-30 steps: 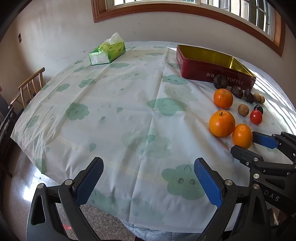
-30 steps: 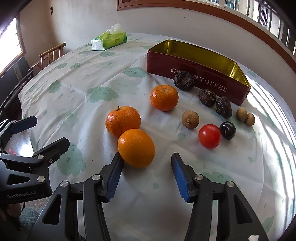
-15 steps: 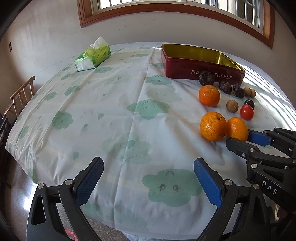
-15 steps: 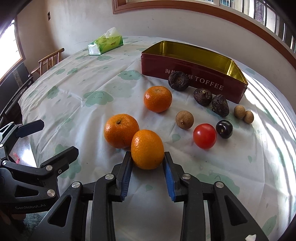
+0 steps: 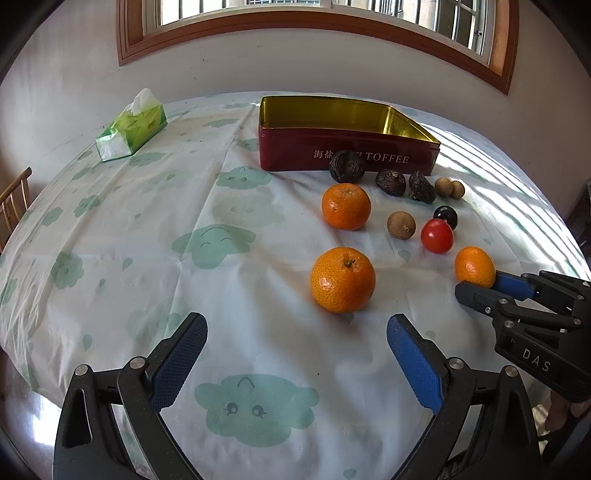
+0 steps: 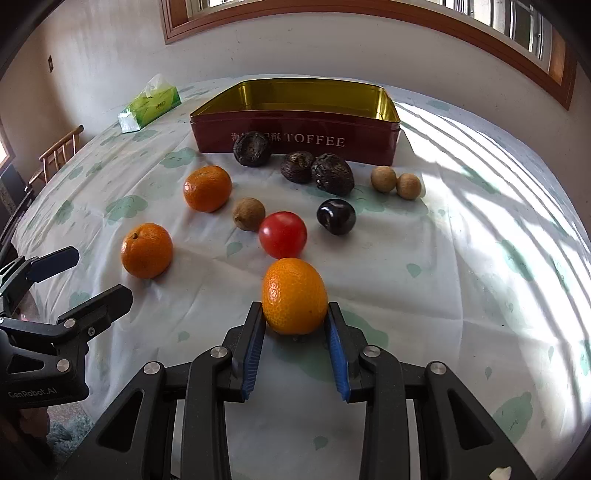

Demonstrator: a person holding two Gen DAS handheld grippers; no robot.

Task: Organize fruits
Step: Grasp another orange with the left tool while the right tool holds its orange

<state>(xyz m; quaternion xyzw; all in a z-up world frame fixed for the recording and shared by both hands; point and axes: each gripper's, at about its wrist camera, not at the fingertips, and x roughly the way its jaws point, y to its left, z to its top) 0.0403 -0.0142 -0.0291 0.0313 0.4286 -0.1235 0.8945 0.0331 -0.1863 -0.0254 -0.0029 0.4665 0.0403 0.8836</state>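
- Surface: a round table under a white plastic tablecloth printed with pale green smiling clouds; sunlight falls in stripes across its right side.
- Room: a pale wall behind, a wood-framed window along the top, and a wooden chair at the left edge.
- Far side of the table: a green tissue pack and an open red rectangular tin with a gold interior, marked TOFFEE.
- Loose fruit in front of the tin: three dark wrinkled fruits, three small brown round fruits, a glossy black fruit, a red tomato and two free oranges.
- Hard to make out: part of the tin's lettering is covered by a wrinkled fruit; in the left wrist view only one blue pad of the right gripper shows past the fruit.
- Right gripper: clamped on an oval orange, both blue pads pressed against its sides; the fruit sits just in front of the tomato, near the table's front edge.
- Left gripper: jaws spread wide with nothing between them; a round orange with a stem lies just ahead of its fingertips, toward the right finger.
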